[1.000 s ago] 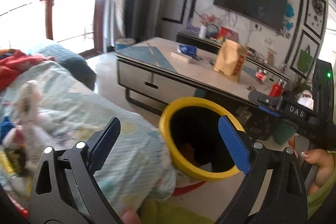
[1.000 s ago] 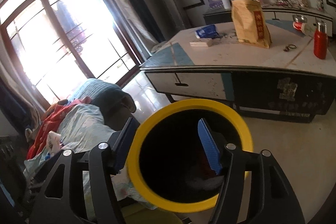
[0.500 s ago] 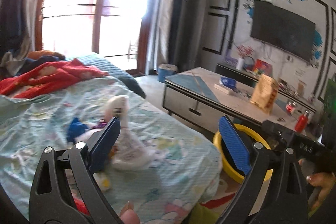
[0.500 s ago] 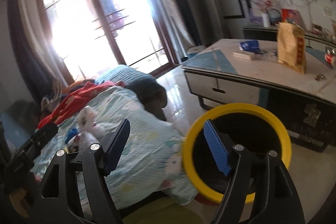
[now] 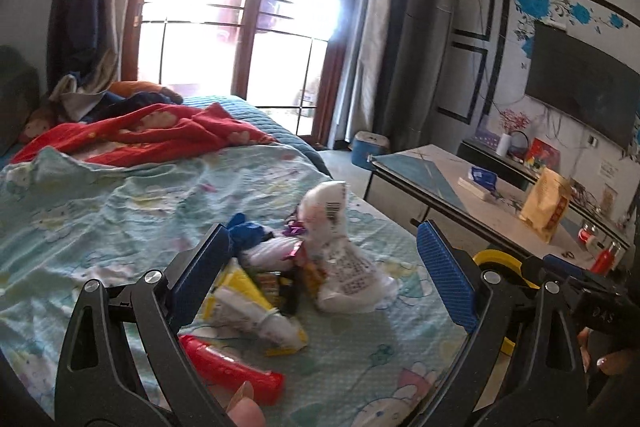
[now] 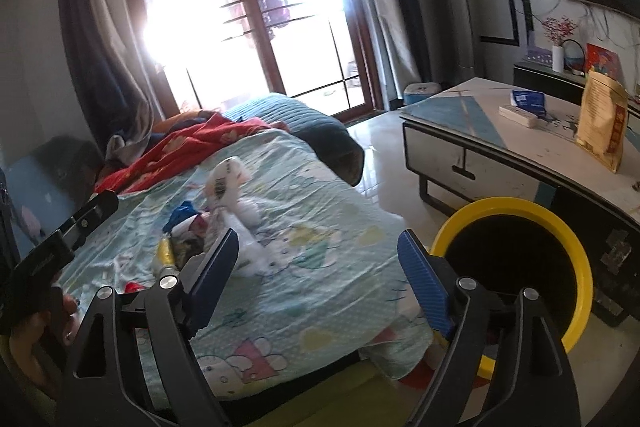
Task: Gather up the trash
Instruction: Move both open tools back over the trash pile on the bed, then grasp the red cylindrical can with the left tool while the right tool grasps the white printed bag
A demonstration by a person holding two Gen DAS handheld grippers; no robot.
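Note:
A heap of trash lies on the pale blue bed sheet [image 5: 100, 211]: a white plastic bag [image 5: 340, 247] with a barcode, a yellow and white packet [image 5: 248, 303], a red tube [image 5: 232, 375] and blue wrappers [image 5: 248, 231]. My left gripper [image 5: 324, 275] is open and empty, just above the heap. My right gripper [image 6: 316, 275] is open and empty over the bed's near edge. The yellow-rimmed black bin [image 6: 520, 267] stands on the floor right of the bed; its rim also shows in the left wrist view [image 5: 496, 263].
A red blanket [image 5: 152, 135] and clothes lie at the bed's far end. A low table [image 6: 500, 143] with a yellow bag [image 6: 604, 123] and a blue pack stands right of the bin. Glass doors [image 6: 256, 11] are behind.
Both grippers have swung left, away from the bin's mouth, over to the bed. The trash heap is now between the left gripper's fingers; the bin has slid to the right edge.

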